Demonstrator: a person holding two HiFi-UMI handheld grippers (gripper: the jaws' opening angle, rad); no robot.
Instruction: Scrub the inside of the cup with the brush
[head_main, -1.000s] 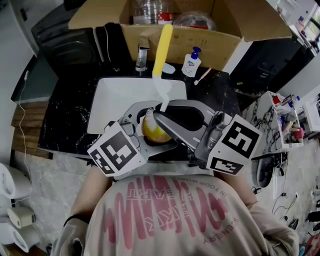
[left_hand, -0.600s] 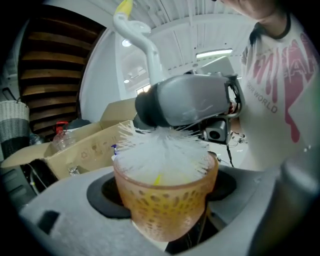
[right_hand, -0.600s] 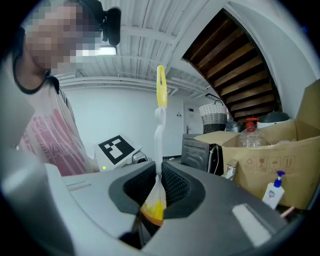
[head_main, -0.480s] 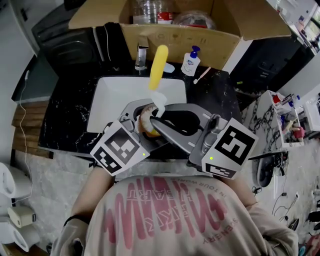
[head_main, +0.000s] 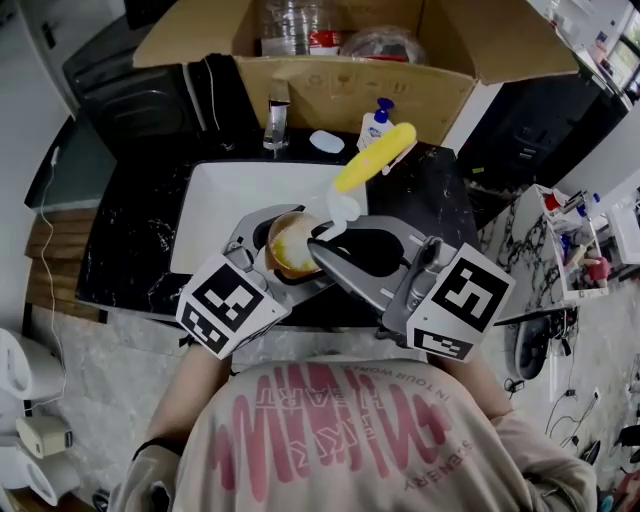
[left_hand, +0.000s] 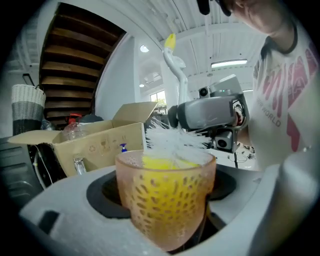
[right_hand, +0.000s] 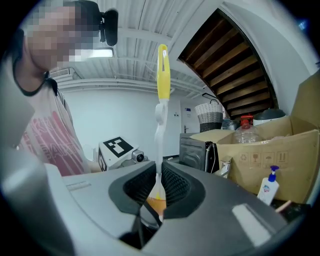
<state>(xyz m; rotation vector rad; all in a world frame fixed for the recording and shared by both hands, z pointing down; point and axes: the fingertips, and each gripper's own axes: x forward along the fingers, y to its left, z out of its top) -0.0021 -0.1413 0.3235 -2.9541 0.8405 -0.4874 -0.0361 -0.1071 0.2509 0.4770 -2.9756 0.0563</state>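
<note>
Right now the left tool (head_main: 283, 250) has its jaws closed against the sides of the cup (head_main: 292, 243), an amber, translucent cup with a dimpled wall, held at the centre of the head view over the lower right part of the white sink (head_main: 225, 190). Seen from the left gripper view, the cup stands upright between the two pale jaws, with something yellow inside it and white bristles fanning out above its rim. The right tool (right_hand: 159, 187) is clamped on the thin white shaft of the brush (head_main: 375, 157), its ribbed dark pads pressed together on either side of the shaft just above the cup. The brush head sits down inside the cup, while the yellow handle leans away toward the upper right of the head view, its tip near a soap bottle (head_main: 375, 125) with a blue pump. Both tools meet at the cup, their marker cubes in the lower middle of the frame, just above the person's shirt (head_main: 330, 440) with pink print. The sink is set into a dark marbled table (head_main: 125, 235); a faucet (head_main: 276, 115) stands at its far edge, and an open cardboard box (head_main: 340, 85) fills the top of the frame behind it.
</note>
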